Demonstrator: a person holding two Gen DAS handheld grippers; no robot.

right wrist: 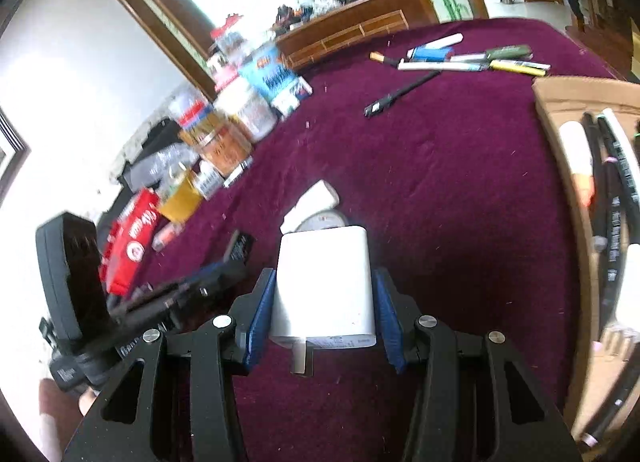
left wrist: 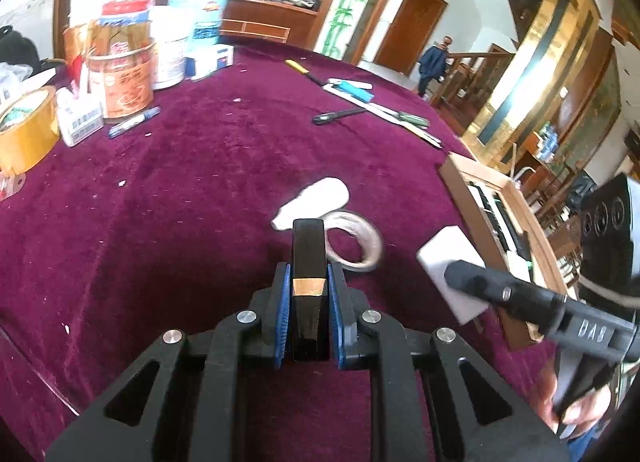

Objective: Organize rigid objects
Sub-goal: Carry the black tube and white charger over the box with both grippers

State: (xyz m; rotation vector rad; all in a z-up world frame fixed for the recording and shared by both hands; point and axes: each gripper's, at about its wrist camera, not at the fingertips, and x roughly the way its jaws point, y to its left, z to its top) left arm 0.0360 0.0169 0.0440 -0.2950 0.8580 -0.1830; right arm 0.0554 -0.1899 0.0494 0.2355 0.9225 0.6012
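Right wrist view is blurring the far clutter, and the cardboard box (right wrist: 560, 102) is running off the right edge. The right gripper (right wrist: 324, 302) is clamping a white charger (right wrist: 324, 282), prong toward the camera. The left gripper (left wrist: 308, 302) is pinching a black gold-banded bar (left wrist: 308, 258), long axis pointing away over the maroon table (left wrist: 180, 182).

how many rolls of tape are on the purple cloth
2. A brown packing tape roll sits at the far left edge by the tins, and a clear tape roll lies mid-table beside the white tube, just beyond the left gripper's jaws. Others may hide in the clutter.
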